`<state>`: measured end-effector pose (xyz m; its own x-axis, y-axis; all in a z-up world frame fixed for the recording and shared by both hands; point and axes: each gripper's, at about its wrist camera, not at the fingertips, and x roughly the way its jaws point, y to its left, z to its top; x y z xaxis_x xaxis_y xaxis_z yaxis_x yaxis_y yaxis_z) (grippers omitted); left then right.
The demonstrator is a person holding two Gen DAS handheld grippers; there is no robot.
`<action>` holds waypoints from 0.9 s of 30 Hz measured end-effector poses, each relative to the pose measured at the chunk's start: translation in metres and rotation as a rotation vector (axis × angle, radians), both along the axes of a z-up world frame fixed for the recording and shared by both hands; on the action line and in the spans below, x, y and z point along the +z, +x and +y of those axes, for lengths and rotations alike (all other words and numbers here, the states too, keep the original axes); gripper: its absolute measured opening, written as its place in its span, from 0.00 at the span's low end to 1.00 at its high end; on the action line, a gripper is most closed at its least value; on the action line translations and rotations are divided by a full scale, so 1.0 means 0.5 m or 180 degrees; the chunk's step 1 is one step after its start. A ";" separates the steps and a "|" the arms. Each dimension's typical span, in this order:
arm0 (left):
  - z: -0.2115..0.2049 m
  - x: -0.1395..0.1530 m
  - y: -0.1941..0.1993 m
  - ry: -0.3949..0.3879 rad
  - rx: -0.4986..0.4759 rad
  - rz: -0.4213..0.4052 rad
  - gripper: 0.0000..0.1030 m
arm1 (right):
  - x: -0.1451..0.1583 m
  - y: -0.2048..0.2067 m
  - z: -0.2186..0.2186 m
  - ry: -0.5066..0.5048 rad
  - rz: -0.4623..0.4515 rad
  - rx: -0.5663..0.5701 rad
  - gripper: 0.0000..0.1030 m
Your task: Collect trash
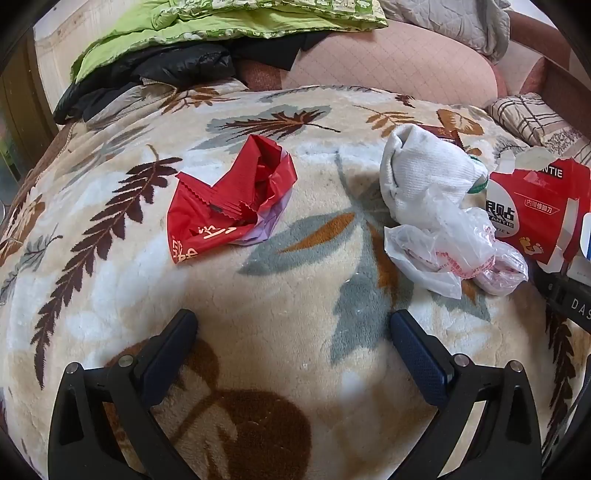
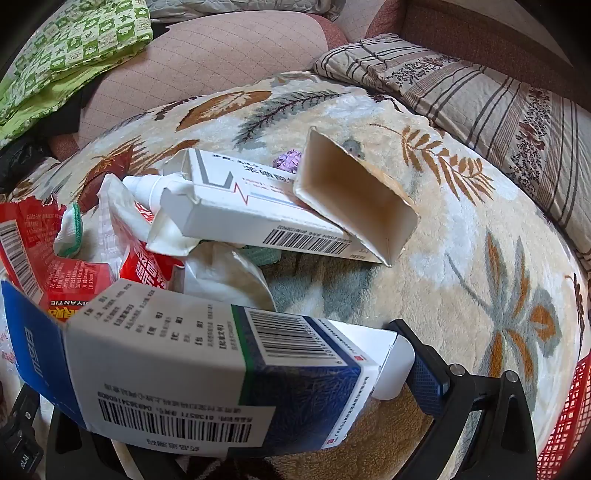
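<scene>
1. Left wrist view: left gripper (image 1: 293, 328) spread wide, holding nothing, hovering over a leaf-patterned plush blanket (image 1: 258, 295).
2. Ahead of its left finger, a crumpled red wrapper (image 1: 229, 203) lying open on the blanket, with a lilac scrap under its right edge.
3. Ahead and to the right, a white sock (image 1: 424, 173) with a crumpled clear plastic bag (image 1: 454, 251) lying against its near end; a torn red-and-white carton (image 1: 532, 210) just beside both at the right edge.
4. Behind the blanket, a green quilt (image 1: 221, 26), a black jacket (image 1: 155, 74) and a pink cushion (image 1: 399, 62). Seen only faintly here: a sliver of blue-and-white card and a black gripper body at the far right edge.
5. Right wrist view: right gripper (image 2: 221, 369) pinching a blue-and-white medicine box (image 2: 192, 369), held tilted, barcodes facing the camera; only the right finger (image 2: 424, 373) visible, pressed to the box's end flap, the left finger hidden behind the box.
6. Shown only in this view: a white box (image 2: 255, 218) with a tube (image 2: 147, 184) poking from its torn end, an open empty carton (image 2: 354, 206) leaning across that box, a small purple wad (image 2: 288, 160) behind them, and a striped pillow (image 2: 480, 96) at the right.
7. Red torn packaging (image 2: 37, 251) at this view's left, touching the pile.
</scene>
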<state>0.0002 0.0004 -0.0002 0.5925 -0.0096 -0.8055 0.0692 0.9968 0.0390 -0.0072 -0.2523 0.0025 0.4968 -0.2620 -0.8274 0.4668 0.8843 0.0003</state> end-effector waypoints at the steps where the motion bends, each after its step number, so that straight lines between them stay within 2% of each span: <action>1: -0.001 0.000 0.000 0.0010 0.0000 0.0000 1.00 | 0.000 0.000 0.000 0.0003 -0.0001 0.0000 1.00; 11: 0.001 -0.001 0.000 0.0013 -0.0001 -0.0010 1.00 | 0.006 0.000 -0.005 0.0022 0.0008 0.0023 1.00; 15: -0.003 0.019 -0.003 -0.0071 -0.0034 -0.0053 1.00 | 0.015 -0.019 -0.005 0.0135 0.0034 0.0272 1.00; 19: 0.019 0.069 -0.045 -0.0199 0.0071 -0.0478 1.00 | 0.042 -0.086 -0.007 0.0106 -0.0116 0.0258 1.00; 22: 0.036 0.109 -0.080 -0.0351 0.0149 -0.0708 1.00 | 0.098 -0.153 -0.010 -0.0082 -0.0448 0.0286 1.00; 25: 0.047 0.161 -0.134 -0.0326 0.0200 -0.1012 1.00 | 0.165 -0.258 -0.006 -0.0409 -0.0935 0.0293 1.00; 27: 0.056 0.200 -0.192 -0.0334 0.0131 -0.1282 1.00 | 0.184 -0.323 0.000 -0.0383 -0.1166 0.0306 1.00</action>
<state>-0.0957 0.0282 0.0996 0.8616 -0.0490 -0.5053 0.0291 0.9985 -0.0471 -0.1687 -0.2525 0.0943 0.7803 -0.2841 -0.5572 0.3701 0.9279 0.0452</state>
